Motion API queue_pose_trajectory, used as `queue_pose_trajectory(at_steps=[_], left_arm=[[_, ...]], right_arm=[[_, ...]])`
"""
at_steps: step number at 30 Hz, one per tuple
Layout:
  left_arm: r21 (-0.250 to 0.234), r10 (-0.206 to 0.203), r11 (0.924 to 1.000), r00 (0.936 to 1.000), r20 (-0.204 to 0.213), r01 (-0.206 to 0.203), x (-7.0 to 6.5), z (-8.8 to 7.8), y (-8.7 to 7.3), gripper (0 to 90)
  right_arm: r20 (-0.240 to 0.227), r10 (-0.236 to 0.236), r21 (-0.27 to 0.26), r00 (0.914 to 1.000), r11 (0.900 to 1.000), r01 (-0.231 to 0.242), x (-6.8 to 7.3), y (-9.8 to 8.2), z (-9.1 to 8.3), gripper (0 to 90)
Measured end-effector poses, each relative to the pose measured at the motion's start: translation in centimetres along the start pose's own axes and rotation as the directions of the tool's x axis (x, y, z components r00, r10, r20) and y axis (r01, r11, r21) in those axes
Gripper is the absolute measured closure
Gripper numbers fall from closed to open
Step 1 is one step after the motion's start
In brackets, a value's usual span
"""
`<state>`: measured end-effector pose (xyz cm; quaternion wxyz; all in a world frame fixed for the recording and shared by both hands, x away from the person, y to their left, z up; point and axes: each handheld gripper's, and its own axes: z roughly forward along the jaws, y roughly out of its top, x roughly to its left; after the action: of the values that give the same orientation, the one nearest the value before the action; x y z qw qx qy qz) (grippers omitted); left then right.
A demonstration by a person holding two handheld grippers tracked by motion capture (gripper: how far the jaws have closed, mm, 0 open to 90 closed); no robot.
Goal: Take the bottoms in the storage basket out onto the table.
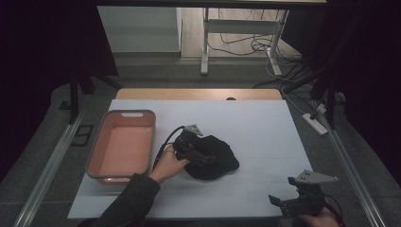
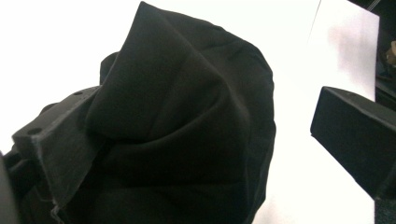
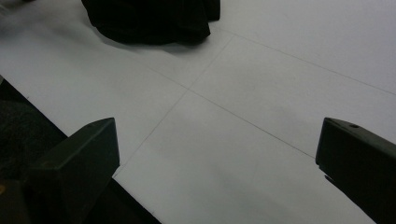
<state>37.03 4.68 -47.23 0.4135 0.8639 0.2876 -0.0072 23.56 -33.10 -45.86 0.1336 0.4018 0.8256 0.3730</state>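
The left gripper [image 1: 201, 153] sits over the black cloth [image 1: 215, 158] near table centre, just right of the bin [image 1: 97, 166]. In the left gripper view the jaws stand wide: one jaw is half buried under a fold of the cloth [image 2: 187, 130], the other is well clear to the side over bare table. Nothing is clamped yet; judged, the jaws are spread this way to take a thick bunch of fabric before closing. The bin lies alongside, prob. as the drop point, and is seen empty from above.

The right gripper [image 1: 295, 201] rests at the near right edge of the table [image 1: 265, 123], well apart from the cloth. Its jaws are also wide, w/ bare table between them; prob. parked, out of the working arm's path.

Count: cloth x1, bin x1, grippers x2.
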Motion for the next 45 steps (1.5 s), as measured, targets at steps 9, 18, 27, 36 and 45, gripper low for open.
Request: queue_pose_trajectory(at_steps=[9,18,27,36,45], left_arm=[[-0.019,0.000,0.9998,0.9998,0.019,0.000,-0.3,-0.5,0.0,0.0],[-0.032,0.011,0.9994,0.9998,0.017,-0.010,-0.5,-1.1,-0.2,0.0],[-0.039,0.020,0.9990,0.9998,-0.001,-0.020,-0.6,-1.8,-0.4,0.0],[-0.058,0.025,0.9980,0.9997,-0.004,-0.025,-0.7,-2.6,-0.6,0.0],[-0.064,0.052,0.9967,0.9985,0.018,-0.051,-1.0,-3.0,-0.8,0.7]], right_arm=[[0.001,0.001,-0.001,1.0000,1.000,-0.001,0.0,0.0,0.0,0.0],[0.002,0.004,-0.005,1.0000,1.000,-0.004,0.0,0.0,-0.1,0.0],[0.003,0.002,-0.005,1.0000,1.000,-0.002,0.0,0.0,-0.1,0.0],[0.004,0.001,-0.004,1.0000,1.000,-0.001,0.0,0.0,-0.1,0.0],[0.002,0.002,-0.005,1.0000,1.000,-0.002,0.0,0.0,-0.1,0.0]])
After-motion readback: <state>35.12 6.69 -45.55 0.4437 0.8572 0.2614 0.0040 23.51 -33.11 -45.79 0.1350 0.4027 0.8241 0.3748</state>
